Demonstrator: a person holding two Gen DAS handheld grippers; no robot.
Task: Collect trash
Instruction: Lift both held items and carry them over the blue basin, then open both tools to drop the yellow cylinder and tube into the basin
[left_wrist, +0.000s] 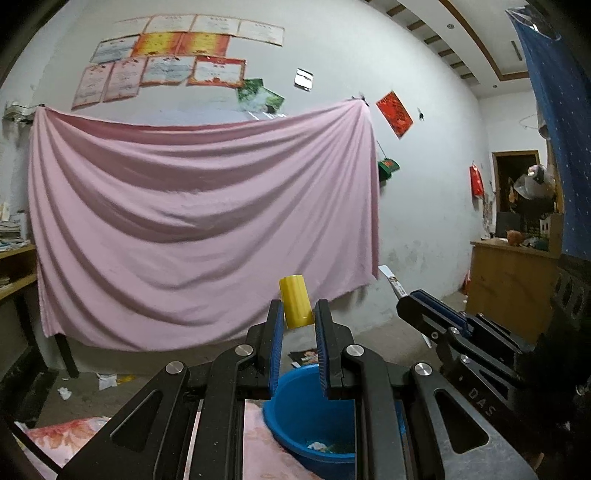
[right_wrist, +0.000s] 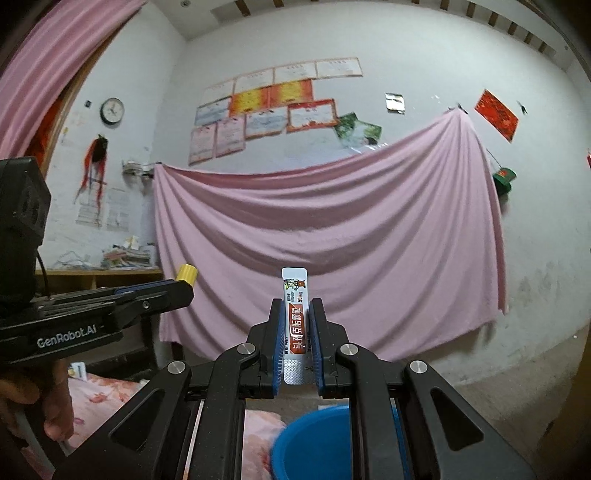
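Jaws, both sets: closed, each clamped on one piece of trash.

Item 1. Left gripper (left_wrist: 297, 314), jaws pinching a small yellow cylinder (left_wrist: 295, 301) by its lower half, the upper half standing free above the pads. It is held roughly upright, apparently to keep it secure during carrying. From the right wrist view the same gripper (right_wrist: 181, 286) shows side-on with the cylinder (right_wrist: 186, 274) at its tip; "GenRobot.AI" is printed on its body, and a hand (right_wrist: 55, 402) grips the handle below.

Item 2. Right gripper (right_wrist: 297, 325), jaws shut on a narrow white sachet (right_wrist: 294, 325) held on end, gripped across its middle. It bears a red band with large Chinese characters, a cartoon figure near the top and "50mg"; the smaller print is unreadable. "DAS" shows on this gripper (left_wrist: 424, 306) in the left wrist view.

Item 3. Blue basin (left_wrist: 306, 417), directly below both grippers, beside a pink floral bed cover (left_wrist: 62, 435). Scraps already lie in its bottom, so it probably serves as the bin; release over it appears next.

Item 4. Floor (left_wrist: 92, 398): further scraps near the pink sheet (left_wrist: 203, 221) hung on the wall.
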